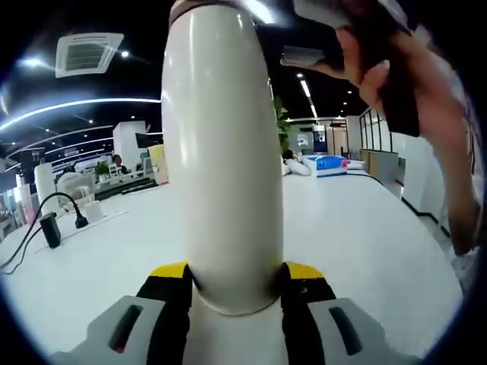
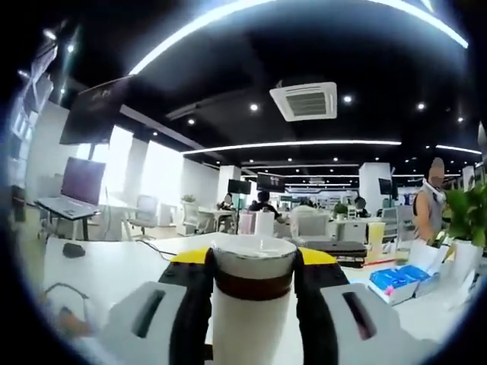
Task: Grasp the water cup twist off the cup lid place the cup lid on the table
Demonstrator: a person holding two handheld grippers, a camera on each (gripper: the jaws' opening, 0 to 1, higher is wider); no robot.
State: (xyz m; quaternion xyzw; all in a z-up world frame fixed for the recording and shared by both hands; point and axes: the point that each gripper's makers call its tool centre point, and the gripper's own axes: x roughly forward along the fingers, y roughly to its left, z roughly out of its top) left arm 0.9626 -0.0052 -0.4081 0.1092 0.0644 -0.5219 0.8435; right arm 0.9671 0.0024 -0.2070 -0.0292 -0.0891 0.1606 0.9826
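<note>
A tall cream-white water cup (image 1: 221, 152) stands upright between the yellow-tipped jaws of my left gripper (image 1: 237, 272), which is shut on its lower body. At the cup's top, a hand (image 1: 396, 84) holds the right gripper (image 1: 319, 38). In the right gripper view, the cup's pale lid (image 2: 253, 251) sits above a brown band (image 2: 253, 285) and the white body (image 2: 251, 331). My right gripper (image 2: 255, 258) is shut on the lid, one jaw on each side. Whether the lid is loose from the cup I cannot tell.
A white table (image 1: 358, 228) spreads under the cup. A black adapter with its cable (image 1: 51, 228) lies at the left. Blue packs (image 2: 399, 280), a yellow cup (image 2: 375, 232), a plant (image 2: 464, 213) and a laptop (image 2: 72, 190) stand around. A person (image 2: 430, 205) stands far right.
</note>
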